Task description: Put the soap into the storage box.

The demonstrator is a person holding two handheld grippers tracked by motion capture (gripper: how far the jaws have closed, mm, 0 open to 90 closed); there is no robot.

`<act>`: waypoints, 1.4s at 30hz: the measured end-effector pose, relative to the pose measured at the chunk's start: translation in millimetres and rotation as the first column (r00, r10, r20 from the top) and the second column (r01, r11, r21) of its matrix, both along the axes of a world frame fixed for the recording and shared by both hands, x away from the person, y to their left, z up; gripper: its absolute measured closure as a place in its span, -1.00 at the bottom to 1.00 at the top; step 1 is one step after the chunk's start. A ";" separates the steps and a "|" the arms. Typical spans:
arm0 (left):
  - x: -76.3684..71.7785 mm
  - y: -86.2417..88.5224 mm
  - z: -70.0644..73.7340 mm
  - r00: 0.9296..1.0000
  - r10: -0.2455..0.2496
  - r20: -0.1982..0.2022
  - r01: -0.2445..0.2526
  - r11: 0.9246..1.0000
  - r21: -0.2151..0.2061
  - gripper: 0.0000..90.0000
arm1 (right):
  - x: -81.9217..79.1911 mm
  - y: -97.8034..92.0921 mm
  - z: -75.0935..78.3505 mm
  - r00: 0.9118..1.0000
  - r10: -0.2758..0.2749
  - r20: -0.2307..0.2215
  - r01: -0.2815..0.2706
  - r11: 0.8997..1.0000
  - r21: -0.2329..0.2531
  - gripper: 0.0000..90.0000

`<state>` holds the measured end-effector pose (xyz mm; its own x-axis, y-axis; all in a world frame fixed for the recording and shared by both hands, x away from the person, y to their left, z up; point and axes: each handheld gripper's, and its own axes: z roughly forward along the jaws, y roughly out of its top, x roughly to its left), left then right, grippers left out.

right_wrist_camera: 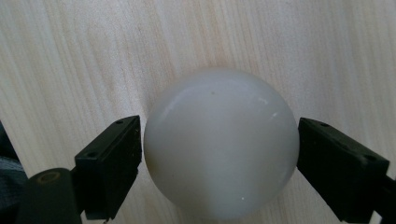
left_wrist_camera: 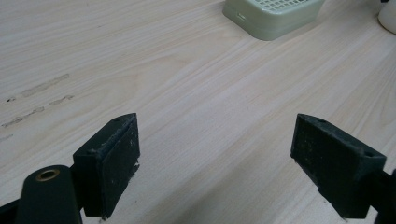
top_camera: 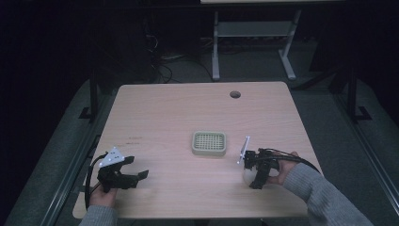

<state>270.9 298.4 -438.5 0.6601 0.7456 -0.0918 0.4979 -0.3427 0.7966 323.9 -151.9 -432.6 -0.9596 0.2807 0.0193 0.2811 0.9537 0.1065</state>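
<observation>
White ball point(right_wrist_camera: 220, 144) sits between the right gripper point(right_wrist_camera: 219, 154)'s spread jaws; left gripper point(left_wrist_camera: 217, 158) gapes empty.

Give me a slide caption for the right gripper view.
Right tool straddling a white ball on the wooden table, jaws at either side of it.

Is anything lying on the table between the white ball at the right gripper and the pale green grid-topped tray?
Nothing visible does. The smooth white ball sits between the right gripper jaws; only bare light wooden table lies between it and the pale green grid-topped tray.
</observation>
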 end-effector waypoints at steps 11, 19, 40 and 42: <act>-0.2 -0.4 0.6 1.000 -0.006 -0.002 0.006 1.000 0.000 -0.66 | 0.4 3.9 -4.4 1.000 0.018 -0.016 -0.019 0.999 -0.028 -0.56; -0.2 0.4 1.2 1.000 -0.008 0.002 0.008 1.000 0.002 -0.66 | 0.0 5.1 -4.9 1.000 0.027 -0.002 -0.028 0.999 -0.045 -0.49; -0.4 0.9 0.6 1.000 -0.001 0.000 0.001 1.000 -0.003 -0.66 | 6.3 16.1 11.5 0.999 0.039 0.013 -0.039 0.999 -0.009 -0.48; -0.4 0.9 0.5 1.000 -0.001 0.000 0.001 1.000 -0.005 -0.66 | 7.2 17.5 13.2 0.999 0.038 0.014 -0.038 0.999 -0.007 -0.48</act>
